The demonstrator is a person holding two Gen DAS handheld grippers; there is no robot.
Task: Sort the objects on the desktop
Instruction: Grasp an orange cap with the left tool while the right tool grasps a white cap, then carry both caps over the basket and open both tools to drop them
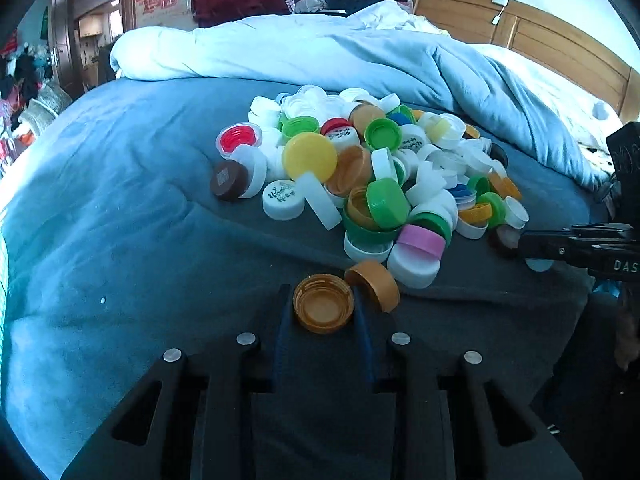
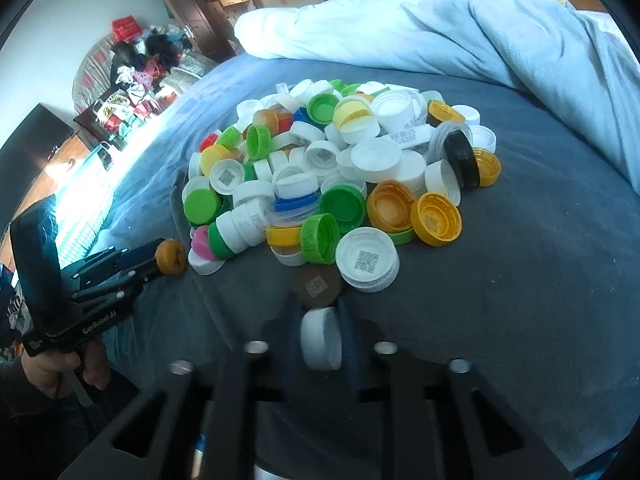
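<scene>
From the left wrist view, the left hand-held gripper (image 1: 323,307) is clamped on an orange cap (image 1: 323,309) that lies open side up at the near edge of the pile of bottle caps (image 1: 372,168); a second orange cap (image 1: 374,285) leans on its edge just beside it; the pile sits on a dark blanket (image 1: 200,248) spread over the bed, with a pale blue duvet (image 1: 320,52) bunched behind; the right hand-held gripper (image 1: 520,243) comes in from the right edge, cut off by the frame, and a small brownish cap blurs at its tip, though what it grips is hard to make out from here; the clutter of clothes beyond the bed is too jumbled to sort out.

From the right wrist view, the right hand-held gripper (image 2: 320,338) is pinched narrow on a white cap (image 2: 321,338) held on edge, just in front of a brown cap (image 2: 316,285) with a printed square code; the fingers themselves are dark and smeared; this view shows what the other cannot, the left hand-held gripper seen from the side at the left edge with the orange cap at its tip, and a hand (image 2: 52,368) wrapped round its handle, partly cut off; no tray or box shows in either view, the caps lying loose on the blanket.
</scene>
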